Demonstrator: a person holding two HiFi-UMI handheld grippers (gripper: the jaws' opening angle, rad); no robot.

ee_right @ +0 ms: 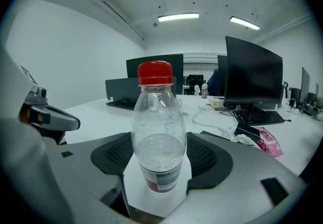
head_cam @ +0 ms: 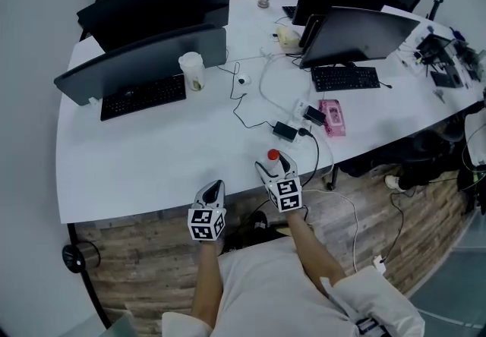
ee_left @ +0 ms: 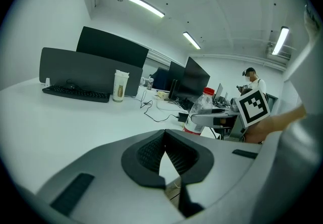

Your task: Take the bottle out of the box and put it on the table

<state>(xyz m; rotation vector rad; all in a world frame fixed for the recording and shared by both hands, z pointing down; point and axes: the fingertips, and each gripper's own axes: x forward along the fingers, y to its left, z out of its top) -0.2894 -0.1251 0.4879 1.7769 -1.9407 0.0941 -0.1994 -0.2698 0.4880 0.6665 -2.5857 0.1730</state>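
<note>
- Grippers come first, both at the near edge of the table (head_cam: 152, 168), the left gripper (ee_left: 165, 153) just beside the right gripper (head_cam: 278, 170).
- Left gripper: its jaws are pressed together at the tips with nothing between them. It hangs idle and takes no part in the hold.
- Right gripper: its jaws pinch the bottle (ee_right: 157, 127) on both sides, low on its body, with the pads against the clear plastic.
- Bottle: upright, red cap (ee_right: 155, 73) on, a little water in the lower half. It stands over the white tabletop close to the edge. The views do not settle whether its base touches the surface or hangs just above it.
- Box: none shows in any view, so the bottle looks to be out of it already. The step in hand is most likely the set-down.
- Next move, as a judgement: lower the bottle straight until the base sits flat, then spread the jaws evenly and draw the gripper back along its own line so neither pad drags the light bottle over. A spot a little further in from the edge would be safer.
- Beyond the bottle: a black adapter (head_cam: 285, 130) with cables and a pink pack (head_cam: 332, 117) lie near on the right, apart from the bottle.
- Further back: a cup (head_cam: 191, 70), a keyboard (head_cam: 143, 95) and dark monitors (head_cam: 144, 62), well apart from the work.
</note>
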